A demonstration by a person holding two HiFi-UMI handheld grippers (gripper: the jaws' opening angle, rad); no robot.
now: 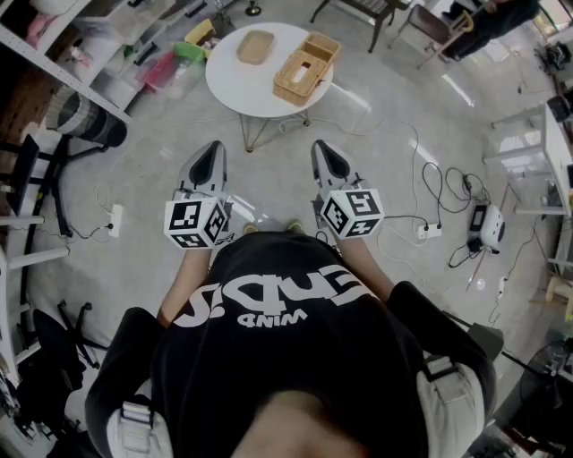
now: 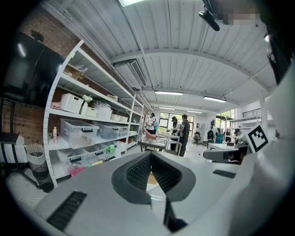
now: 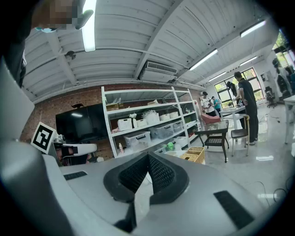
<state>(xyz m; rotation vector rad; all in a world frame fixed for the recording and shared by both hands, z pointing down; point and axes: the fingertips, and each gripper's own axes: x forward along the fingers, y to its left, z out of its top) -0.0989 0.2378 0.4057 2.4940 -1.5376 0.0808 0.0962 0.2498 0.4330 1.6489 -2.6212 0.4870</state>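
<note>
I hold both grippers at chest height, side by side, above the bare floor. My left gripper (image 1: 213,152) (image 2: 150,156) is shut, its ribbed pads meeting at the tip with nothing between them. My right gripper (image 1: 322,150) (image 3: 148,156) is shut and empty as well. Both point toward a round white table (image 1: 233,80) a step ahead. On it stand a rectangular wicker basket (image 1: 306,67) (image 3: 194,154) and a small oval wicker tray (image 1: 255,46). Neither gripper touches anything.
White shelving with plastic bins (image 1: 54,54) (image 2: 87,133) runs along the left. Power strips and cables (image 1: 430,230) lie on the floor to the right. Chairs (image 1: 367,9) stand behind the table. A dark screen (image 3: 80,122) hangs on the brick wall. People (image 2: 183,133) stand far off.
</note>
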